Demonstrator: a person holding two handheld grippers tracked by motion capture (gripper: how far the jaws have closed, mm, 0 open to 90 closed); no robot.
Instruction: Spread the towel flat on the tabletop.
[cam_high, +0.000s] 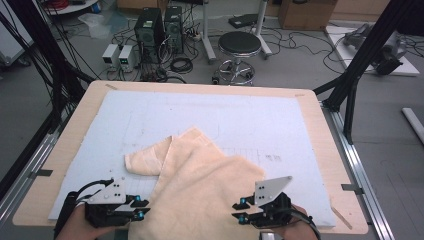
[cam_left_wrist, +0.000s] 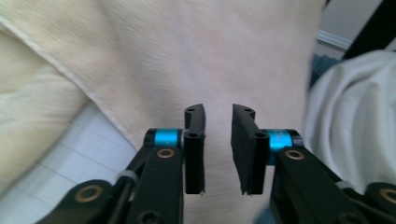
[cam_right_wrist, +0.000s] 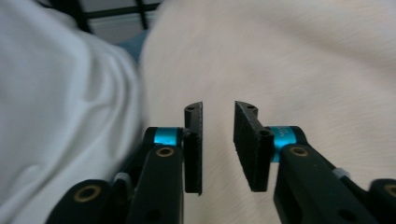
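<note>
The cream towel (cam_high: 200, 175) lies partly folded on the white mat (cam_high: 150, 115) of the desk (cam_high: 320, 150), its near edge hanging off the front of the desk between the two hands, with one corner flap turned over at the left. The left tongs (cam_high: 142, 209) and the right tongs (cam_high: 239, 210) sit at either side of that near edge; in both gripper views the jaws stand apart with a clear gap, released, cloth (cam_left_wrist: 187, 56) lying behind them but not pinched. Risk: with neither side gripped, the overhanging part may drag the towel off the desk. Risk: a closure made now may catch a single layer or miss the hem, giving a skewed fold. Blur suggests motion, which makes alignment harder. No containers are present on the desk
</note>
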